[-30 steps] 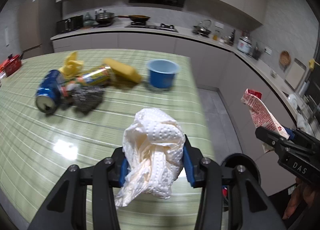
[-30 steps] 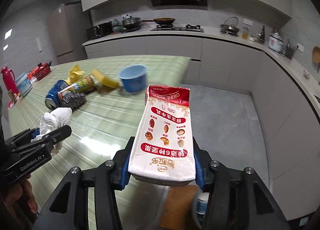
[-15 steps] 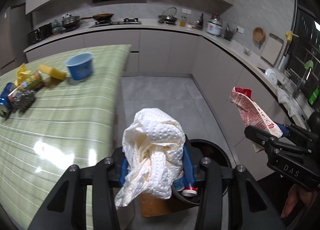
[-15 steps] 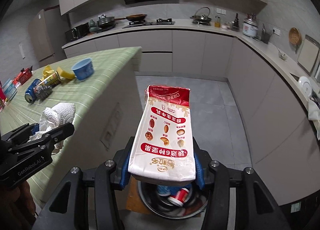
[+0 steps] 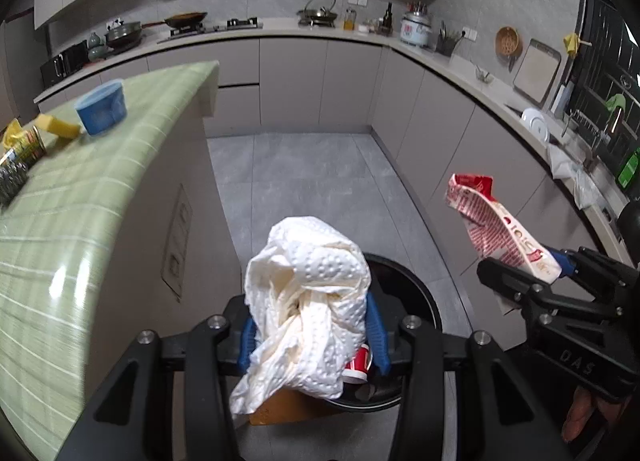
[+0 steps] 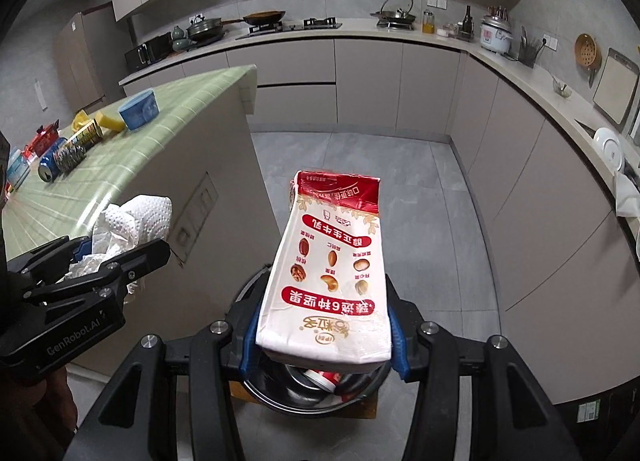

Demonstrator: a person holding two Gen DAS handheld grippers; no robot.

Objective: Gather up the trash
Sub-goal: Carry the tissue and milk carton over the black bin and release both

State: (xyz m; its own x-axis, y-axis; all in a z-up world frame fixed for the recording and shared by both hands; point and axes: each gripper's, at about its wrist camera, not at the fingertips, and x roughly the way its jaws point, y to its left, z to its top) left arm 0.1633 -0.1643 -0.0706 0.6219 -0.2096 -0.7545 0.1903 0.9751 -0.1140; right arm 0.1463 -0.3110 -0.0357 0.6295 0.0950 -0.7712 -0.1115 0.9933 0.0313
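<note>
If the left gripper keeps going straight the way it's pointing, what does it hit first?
Probably the black trash bin on the floor: the left gripper, clamped on crumpled paper towel, points down into it, at a red cup inside. Depth is uncertain.

A blue bowl [image 6: 138, 108] is set near the green-striped counter's [image 6: 168, 141] far end; left of it are laid a yellow sponge [image 6: 108, 121], cans and a scourer [image 6: 70, 159].

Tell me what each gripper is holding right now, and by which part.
The left gripper clamps a crumpled paper towel around its lower bulk. The right gripper grips a flattened milk carton across its near end, sides pinched.
</note>
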